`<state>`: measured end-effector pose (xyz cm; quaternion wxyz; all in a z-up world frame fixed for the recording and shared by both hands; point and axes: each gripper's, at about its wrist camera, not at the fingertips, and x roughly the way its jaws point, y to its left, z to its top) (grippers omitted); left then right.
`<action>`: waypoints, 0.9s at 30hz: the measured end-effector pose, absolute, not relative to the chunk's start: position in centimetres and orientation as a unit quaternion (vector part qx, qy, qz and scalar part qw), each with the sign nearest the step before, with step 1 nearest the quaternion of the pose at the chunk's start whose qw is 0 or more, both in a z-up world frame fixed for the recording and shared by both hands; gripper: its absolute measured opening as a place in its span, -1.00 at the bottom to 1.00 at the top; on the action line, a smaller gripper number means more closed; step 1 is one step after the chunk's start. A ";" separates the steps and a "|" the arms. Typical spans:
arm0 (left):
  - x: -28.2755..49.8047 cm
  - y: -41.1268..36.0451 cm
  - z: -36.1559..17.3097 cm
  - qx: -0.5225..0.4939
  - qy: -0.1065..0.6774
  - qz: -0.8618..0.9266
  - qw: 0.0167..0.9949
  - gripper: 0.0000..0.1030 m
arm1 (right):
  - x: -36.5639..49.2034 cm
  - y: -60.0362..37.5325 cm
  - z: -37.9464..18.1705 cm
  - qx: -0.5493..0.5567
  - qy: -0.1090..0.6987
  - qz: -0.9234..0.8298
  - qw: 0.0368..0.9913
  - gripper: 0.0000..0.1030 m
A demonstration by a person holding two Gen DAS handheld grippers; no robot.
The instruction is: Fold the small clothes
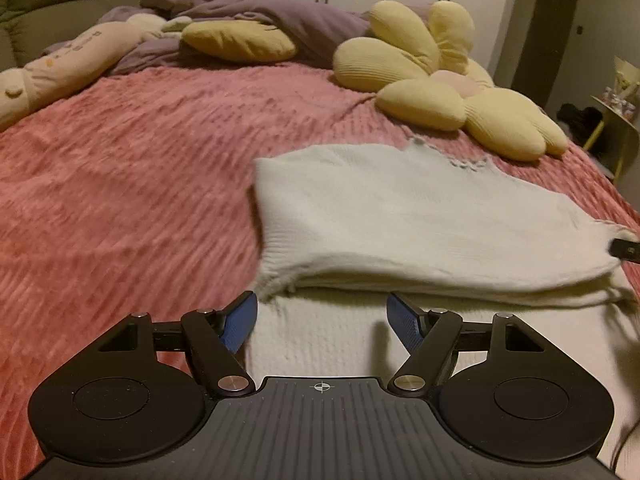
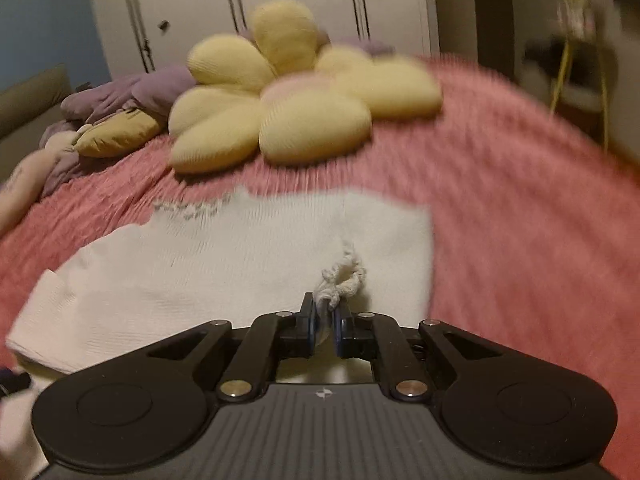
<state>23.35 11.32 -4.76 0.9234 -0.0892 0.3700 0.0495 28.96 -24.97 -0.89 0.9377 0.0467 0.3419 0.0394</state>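
A white knit garment (image 1: 420, 216) lies on the pink bedspread (image 1: 120, 184), its upper layer folded over a lower layer. My left gripper (image 1: 322, 320) is open and empty just above the garment's near edge, blue pads apart. My right gripper (image 2: 323, 316) is shut on a bunched corner of the same garment (image 2: 240, 264), with a knit strap (image 2: 344, 276) poking out past the fingertips. The right gripper's tip also shows at the right edge of the left wrist view (image 1: 626, 250), holding the garment's corner.
A yellow flower-shaped cushion (image 1: 436, 76) (image 2: 288, 92) lies just beyond the garment. A yellow pillow (image 1: 240, 40), a purple duvet (image 1: 256, 8) and a long plush toy (image 1: 72, 64) lie at the head of the bed. A yellow side table (image 1: 616, 128) stands right of the bed.
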 end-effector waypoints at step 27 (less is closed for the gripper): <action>25.7 9.7 -1.0 -0.050 0.348 0.042 0.935 0.60 | 28.5 -27.0 -0.8 0.032 0.315 -0.054 0.947 -0.45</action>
